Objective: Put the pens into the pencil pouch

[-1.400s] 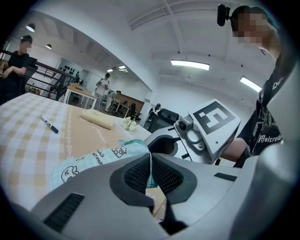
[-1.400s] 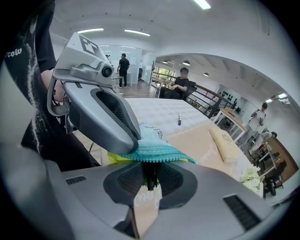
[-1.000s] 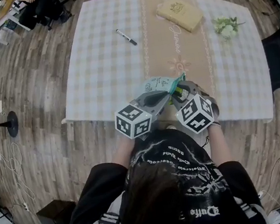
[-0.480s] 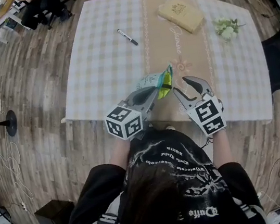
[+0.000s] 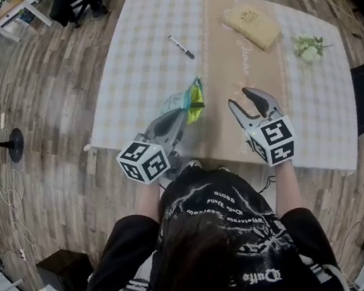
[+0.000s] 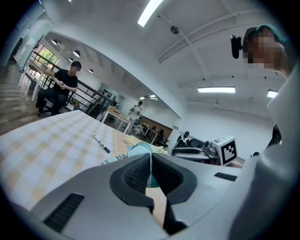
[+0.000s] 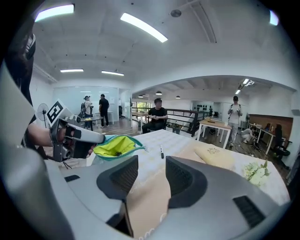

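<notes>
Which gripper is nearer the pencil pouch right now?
Left. The left gripper is shut on the pencil pouch; the right gripper, jaws just opening and empty, sits apart to its right.

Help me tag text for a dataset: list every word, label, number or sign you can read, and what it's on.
Nothing reads clearly.
Table runner: cursive script, too small to read.
Pencil pouch: dark print, blurred.
Black shirt: gothic lettering, upside down, illegible.
Tan box: an emblem, no legible words.
</notes>
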`<action>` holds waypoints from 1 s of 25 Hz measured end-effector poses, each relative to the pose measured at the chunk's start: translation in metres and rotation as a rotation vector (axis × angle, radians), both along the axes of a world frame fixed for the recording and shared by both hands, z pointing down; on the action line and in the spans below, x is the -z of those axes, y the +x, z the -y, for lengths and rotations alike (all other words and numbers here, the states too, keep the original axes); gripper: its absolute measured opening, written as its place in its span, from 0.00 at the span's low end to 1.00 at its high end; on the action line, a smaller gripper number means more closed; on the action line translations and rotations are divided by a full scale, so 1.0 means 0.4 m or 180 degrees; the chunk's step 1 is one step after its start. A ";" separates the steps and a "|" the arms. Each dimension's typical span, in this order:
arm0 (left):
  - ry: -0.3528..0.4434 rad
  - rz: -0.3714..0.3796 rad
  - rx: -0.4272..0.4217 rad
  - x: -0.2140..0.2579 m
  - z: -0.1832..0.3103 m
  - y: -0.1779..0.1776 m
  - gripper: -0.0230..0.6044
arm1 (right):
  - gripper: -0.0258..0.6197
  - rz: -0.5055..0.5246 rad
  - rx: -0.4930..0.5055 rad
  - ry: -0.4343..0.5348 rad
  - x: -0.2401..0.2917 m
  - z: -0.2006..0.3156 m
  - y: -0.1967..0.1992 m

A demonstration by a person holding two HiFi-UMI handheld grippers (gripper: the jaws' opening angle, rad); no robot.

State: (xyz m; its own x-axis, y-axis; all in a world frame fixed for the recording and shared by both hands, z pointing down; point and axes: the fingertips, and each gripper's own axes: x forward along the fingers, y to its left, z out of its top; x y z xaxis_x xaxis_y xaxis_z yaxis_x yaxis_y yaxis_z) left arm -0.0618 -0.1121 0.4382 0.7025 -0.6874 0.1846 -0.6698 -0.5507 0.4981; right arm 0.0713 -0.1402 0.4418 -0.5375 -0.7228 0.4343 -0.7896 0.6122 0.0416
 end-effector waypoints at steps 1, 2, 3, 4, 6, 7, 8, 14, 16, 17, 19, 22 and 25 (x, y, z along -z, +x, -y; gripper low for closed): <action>0.0008 0.0002 0.0047 0.003 0.003 -0.017 0.08 | 0.34 0.0031 -0.0002 0.0006 0.001 0.013 -0.011; 0.0013 0.0010 0.0089 0.005 0.007 -0.033 0.08 | 0.34 0.0064 -0.0008 0.0005 0.001 0.027 -0.021; 0.0012 0.0023 0.0125 0.005 0.010 -0.049 0.08 | 0.34 0.0101 -0.0013 -0.0002 0.001 0.041 -0.031; 0.0003 0.0037 0.0158 0.005 0.012 -0.066 0.08 | 0.34 0.0142 -0.0011 -0.0013 -0.001 0.055 -0.043; -0.0024 0.0066 0.0224 0.002 0.018 -0.100 0.08 | 0.34 0.0204 0.0000 -0.0020 -0.003 0.083 -0.069; -0.0029 0.0075 0.0264 0.002 0.021 -0.118 0.08 | 0.34 0.0213 -0.0007 -0.0011 -0.003 0.098 -0.080; -0.0027 0.0078 0.0309 0.004 0.024 -0.136 0.08 | 0.34 0.0215 -0.0021 -0.0002 -0.004 0.114 -0.091; -0.0036 0.0051 0.0594 0.008 0.043 -0.235 0.08 | 0.34 0.0213 -0.0042 -0.0017 -0.017 0.224 -0.159; -0.0066 0.0036 0.0682 0.003 0.050 -0.270 0.08 | 0.33 0.0156 -0.0042 0.0004 -0.023 0.261 -0.184; -0.0077 0.0034 0.0716 0.000 0.053 -0.284 0.08 | 0.32 0.0127 -0.0034 0.0000 -0.028 0.278 -0.195; -0.0088 0.0054 0.0784 -0.002 0.059 -0.311 0.08 | 0.31 0.0067 -0.0005 -0.0033 -0.041 0.315 -0.217; -0.0092 0.0086 0.0915 -0.002 0.065 -0.351 0.08 | 0.31 -0.0018 0.0092 -0.0107 -0.069 0.368 -0.255; -0.0098 0.0094 0.1021 0.000 0.067 -0.389 0.08 | 0.28 -0.0102 0.0235 -0.0203 -0.105 0.408 -0.290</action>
State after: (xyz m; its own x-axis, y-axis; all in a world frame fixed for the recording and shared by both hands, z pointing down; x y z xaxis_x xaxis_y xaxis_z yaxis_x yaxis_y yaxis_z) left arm -0.2175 -0.1389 0.4383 0.4448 -0.8667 0.2258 -0.8213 -0.2941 0.4889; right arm -0.0447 -0.3035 0.4837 -0.5733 -0.6522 0.4959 -0.7412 0.6708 0.0252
